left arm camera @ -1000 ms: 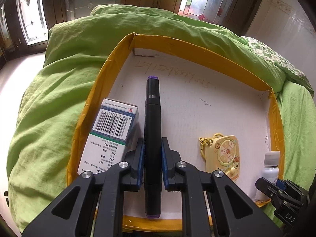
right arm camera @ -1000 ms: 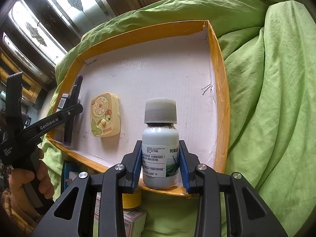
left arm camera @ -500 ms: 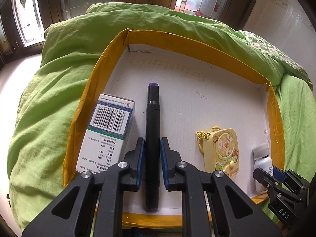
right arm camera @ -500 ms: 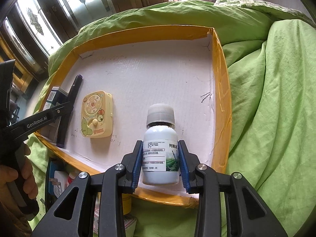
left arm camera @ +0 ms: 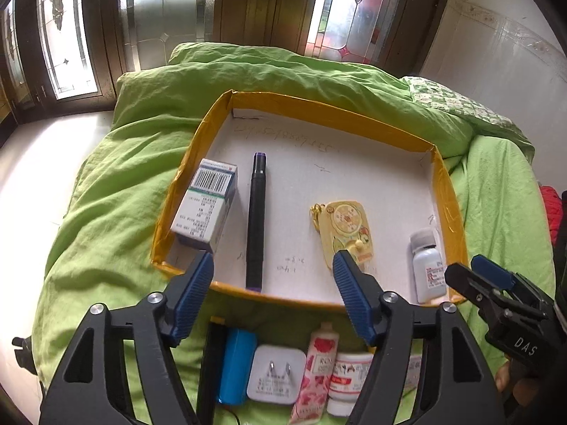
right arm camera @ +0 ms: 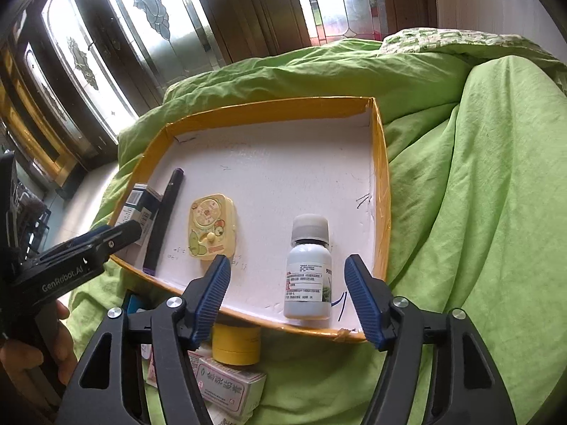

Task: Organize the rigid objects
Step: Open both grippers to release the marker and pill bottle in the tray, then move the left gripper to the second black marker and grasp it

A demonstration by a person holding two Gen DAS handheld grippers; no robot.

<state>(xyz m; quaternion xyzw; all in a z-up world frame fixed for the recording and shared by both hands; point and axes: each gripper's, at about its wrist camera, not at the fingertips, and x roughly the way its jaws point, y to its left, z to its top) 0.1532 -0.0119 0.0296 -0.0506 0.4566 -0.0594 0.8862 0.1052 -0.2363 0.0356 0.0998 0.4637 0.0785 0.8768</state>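
Both claws gape, empty: left gripper [left arm camera: 273,294] with long black marker pen [left arm camera: 256,223] at twelve o'clock; right gripper [right arm camera: 287,297] with white plastic grey-capped bottle [right arm camera: 307,269] upright at twelve o'clock.

The left gripper's fingers [left arm camera: 191,297] are hiding part of the tube [left arm camera: 313,372] and jar [left arm camera: 347,379]; the label print on the bottle [right arm camera: 307,276] is staying unreadable.

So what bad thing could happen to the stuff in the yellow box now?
The white bottle stands upright close to the tray's near rim; the right tool, open around it, might knock it over. The tray sits on a soft green quilt, so a push could tilt it and roll the black marker. The left tool could snag that rim while reaching the items below.
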